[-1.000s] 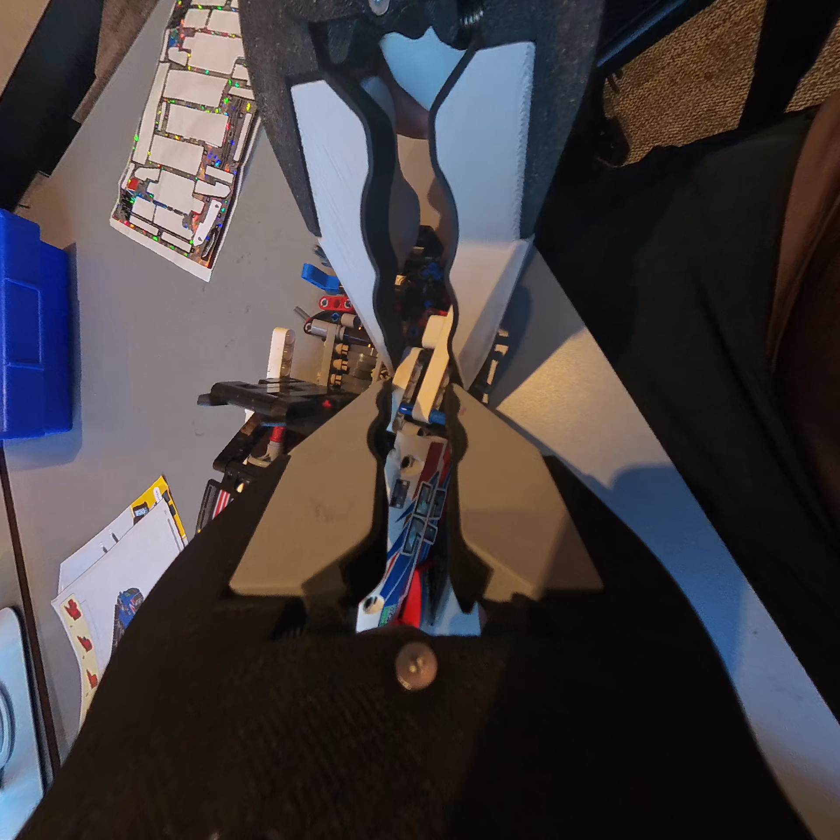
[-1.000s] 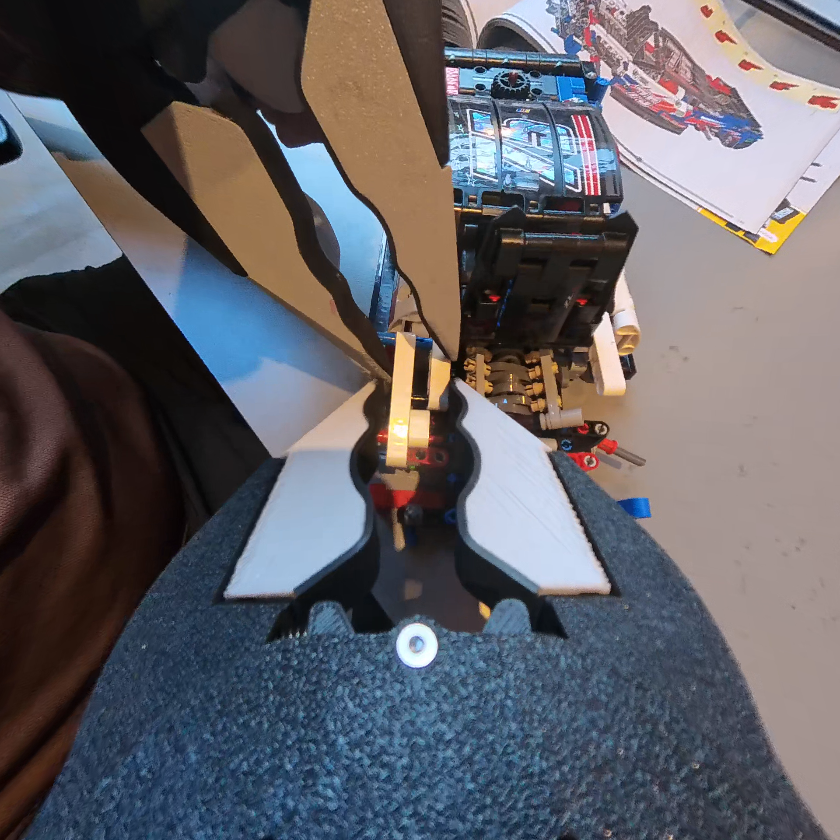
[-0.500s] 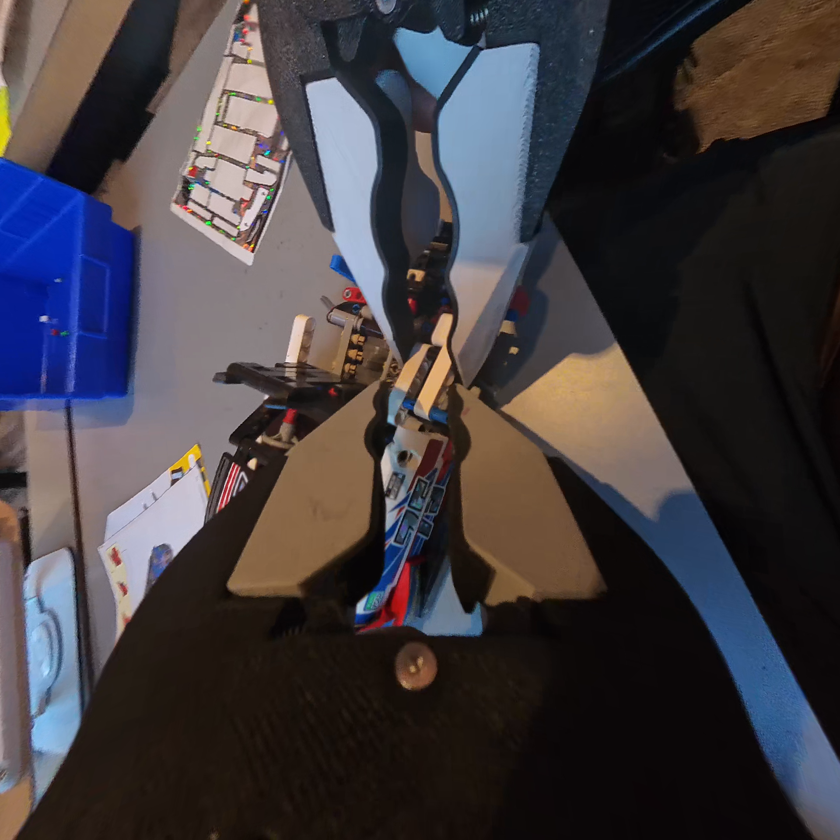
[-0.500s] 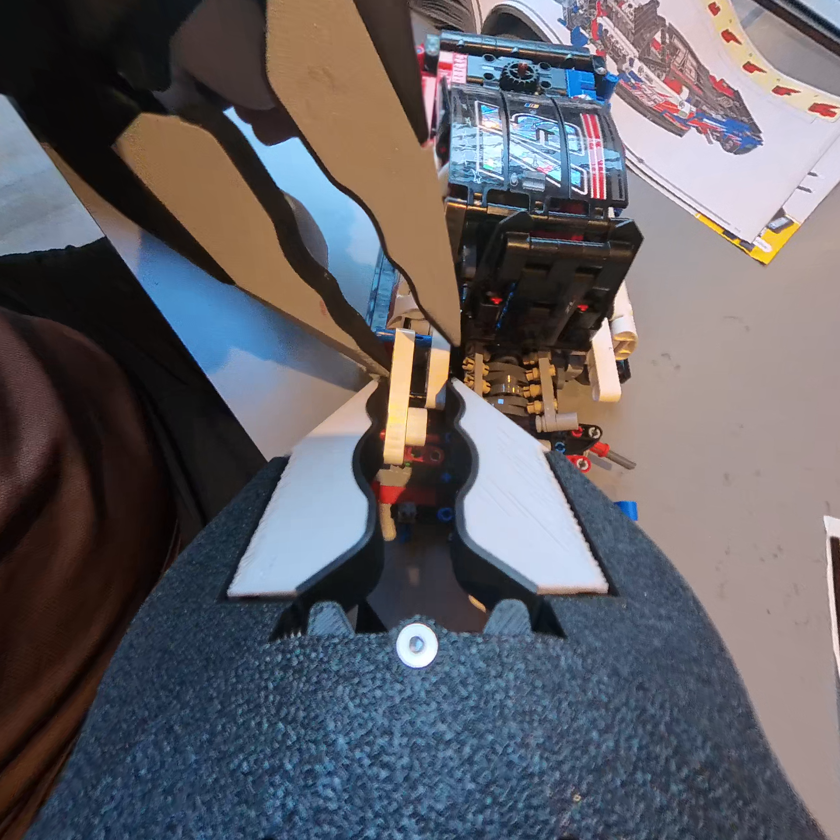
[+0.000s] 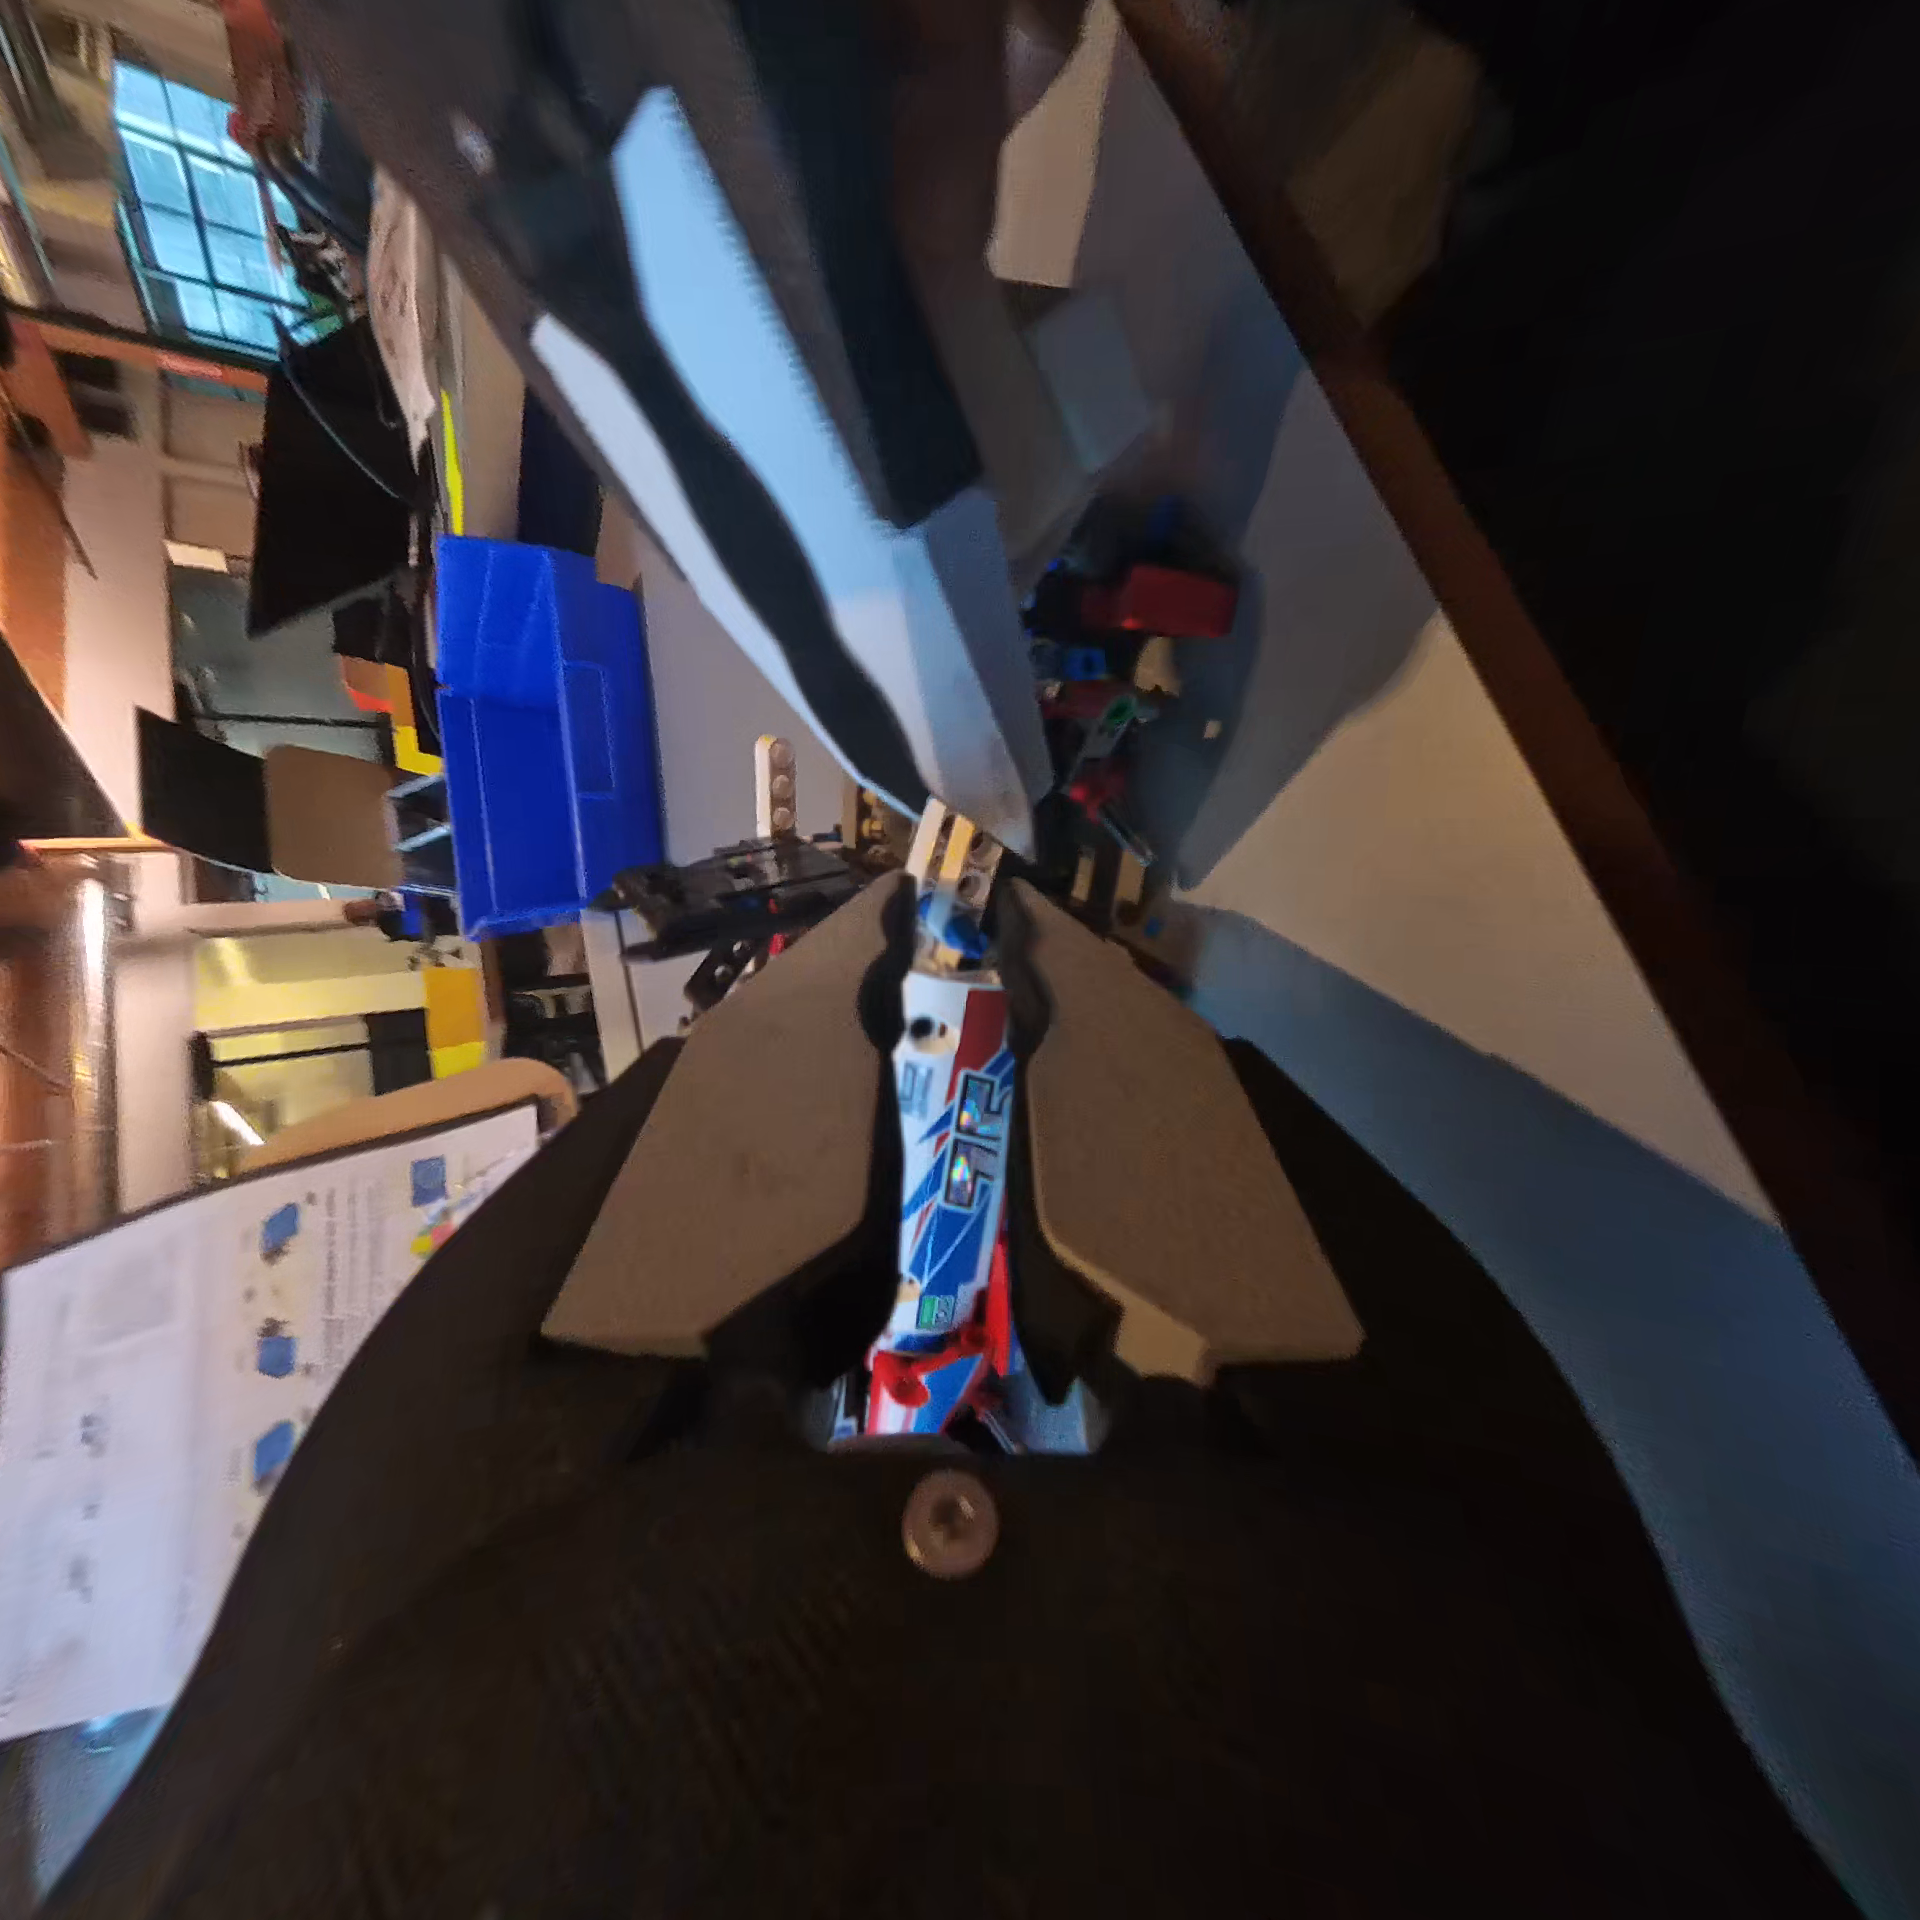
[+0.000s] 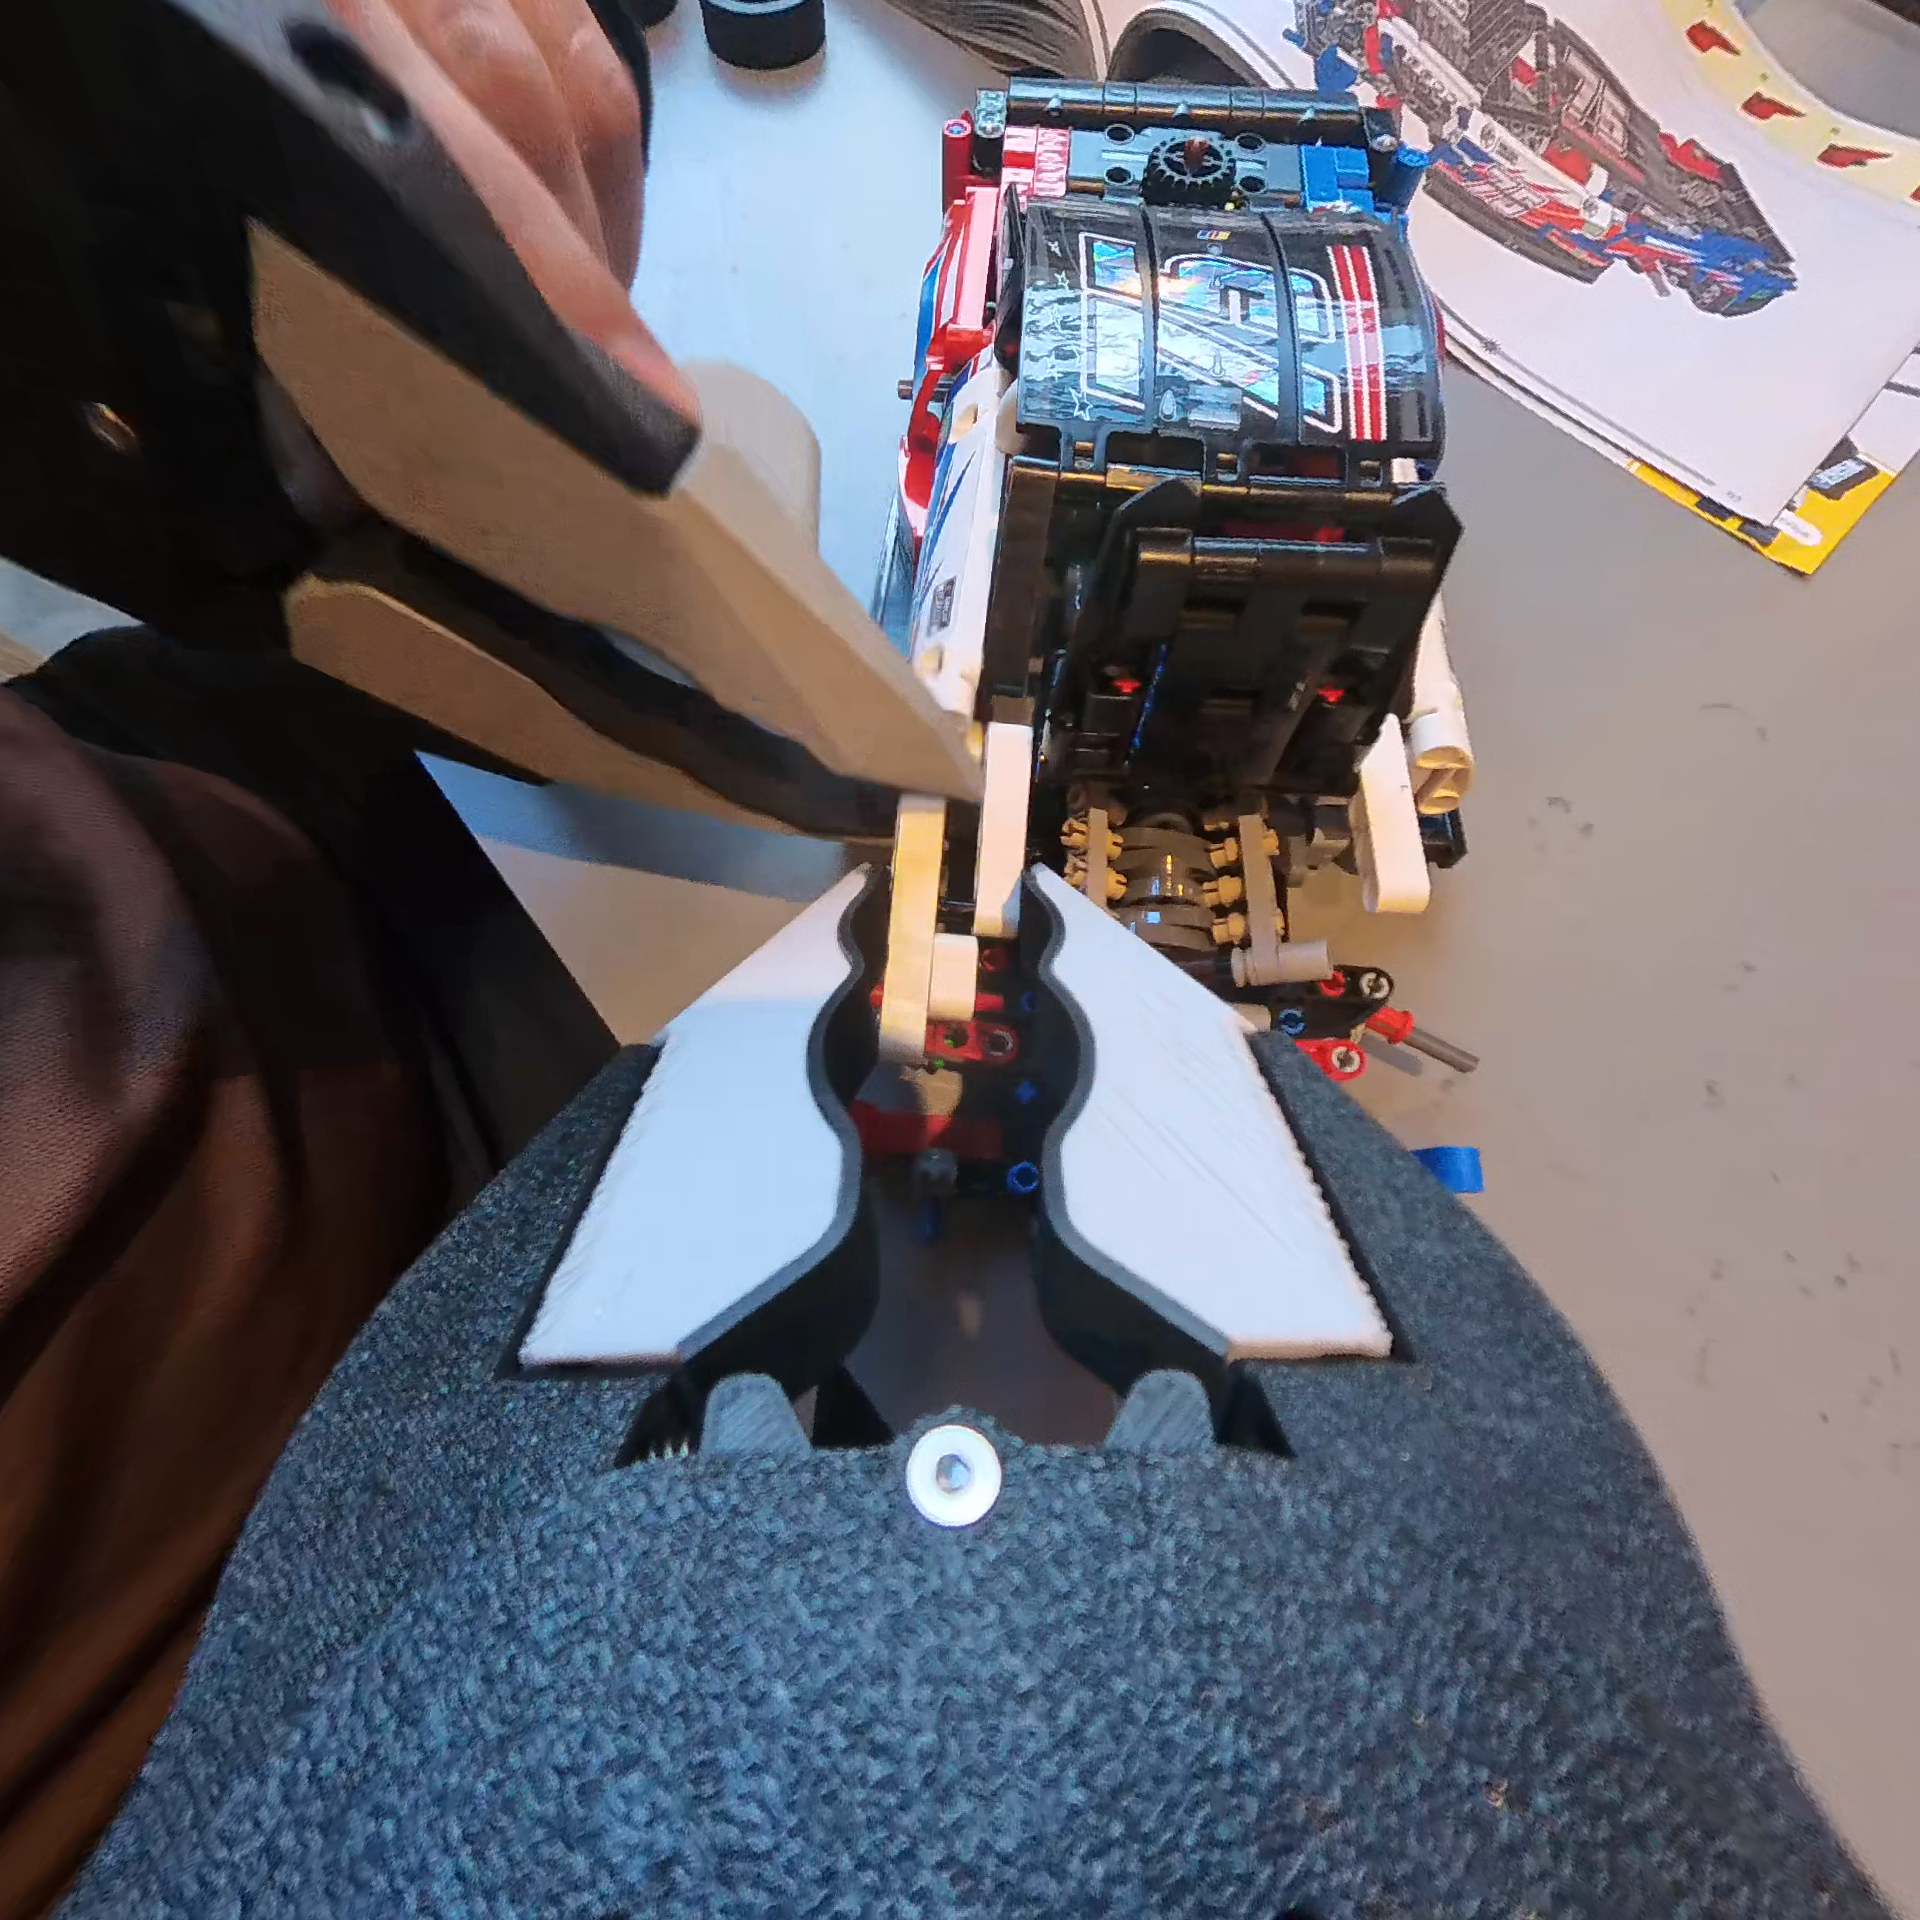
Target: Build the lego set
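left gripper (image 5: 951,904) tipped up sideways since before | both grippers pinched one white beam (image 6: 914,935) | right gripper (image 6: 951,894) | one car (image 6: 1216,499) | one manual (image 6: 1662,260)

Markings on car (image 6: 1226,343) stickers, unquoted

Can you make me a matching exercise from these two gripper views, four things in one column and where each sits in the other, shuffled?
Things:
1. blue plastic storage bin
2. open instruction booklet with the car picture
3. black curved roof panel with shiny stickers
4. small loose blue piece

Places:
A. on the grey table just right of the right gripper's fingers
B. on top of the lego car, towards its far end
C. on the table beyond the car in the left wrist view
D. flat on the table at the far right of the right wrist view

Pairs: 1-C, 2-D, 3-B, 4-A
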`<state>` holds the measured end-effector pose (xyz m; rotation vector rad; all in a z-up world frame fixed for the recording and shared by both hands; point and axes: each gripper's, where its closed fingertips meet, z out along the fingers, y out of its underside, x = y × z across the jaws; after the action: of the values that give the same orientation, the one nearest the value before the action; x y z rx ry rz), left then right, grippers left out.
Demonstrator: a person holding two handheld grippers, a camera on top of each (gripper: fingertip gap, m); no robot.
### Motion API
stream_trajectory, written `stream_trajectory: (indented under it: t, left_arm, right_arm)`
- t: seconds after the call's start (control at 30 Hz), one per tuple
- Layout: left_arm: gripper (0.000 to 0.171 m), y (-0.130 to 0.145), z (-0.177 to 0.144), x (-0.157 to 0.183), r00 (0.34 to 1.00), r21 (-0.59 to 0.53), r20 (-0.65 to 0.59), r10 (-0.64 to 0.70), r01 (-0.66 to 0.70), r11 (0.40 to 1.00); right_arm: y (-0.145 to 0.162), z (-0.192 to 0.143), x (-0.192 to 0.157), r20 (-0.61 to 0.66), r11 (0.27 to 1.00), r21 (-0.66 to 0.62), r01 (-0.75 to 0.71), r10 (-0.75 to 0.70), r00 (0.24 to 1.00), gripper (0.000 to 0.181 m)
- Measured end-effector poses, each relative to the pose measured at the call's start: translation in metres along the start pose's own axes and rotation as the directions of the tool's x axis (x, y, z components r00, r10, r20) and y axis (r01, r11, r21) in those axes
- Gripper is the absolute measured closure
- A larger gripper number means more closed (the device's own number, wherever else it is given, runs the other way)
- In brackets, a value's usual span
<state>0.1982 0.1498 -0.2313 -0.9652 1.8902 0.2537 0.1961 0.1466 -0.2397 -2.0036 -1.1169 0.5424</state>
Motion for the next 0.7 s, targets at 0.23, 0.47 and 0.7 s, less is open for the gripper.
stream_trajectory:
  t: [0.23, 0.47, 0.7]
  left_arm:
    - [0.166, -0.0014, 0.0035, -0.0007, 0.996, 0.044, 0.057, 0.065, -0.067, 0.997]
    - [0.167, -0.0016, 0.0047, -0.0038, 0.979, 0.057, 0.139, 0.149, -0.158, 0.986]
    - [0.166, 0.0003, 0.0050, -0.0045, 0.979, 0.063, 0.154, 0.131, -0.142, 0.988]
  right_arm:
    - [-0.0018, -0.0013, -0.0014, 0.068, 0.996, 0.037, -0.079, 0.076, 0.995, 0.156]
    - [-0.0023, -0.0019, 0.0000, 0.090, 0.992, 0.062, -0.109, 0.103, 0.991, 0.156]
    - [-0.0016, -0.0012, 0.0015, 0.070, 0.993, 0.071, -0.099, 0.094, 0.993, 0.157]
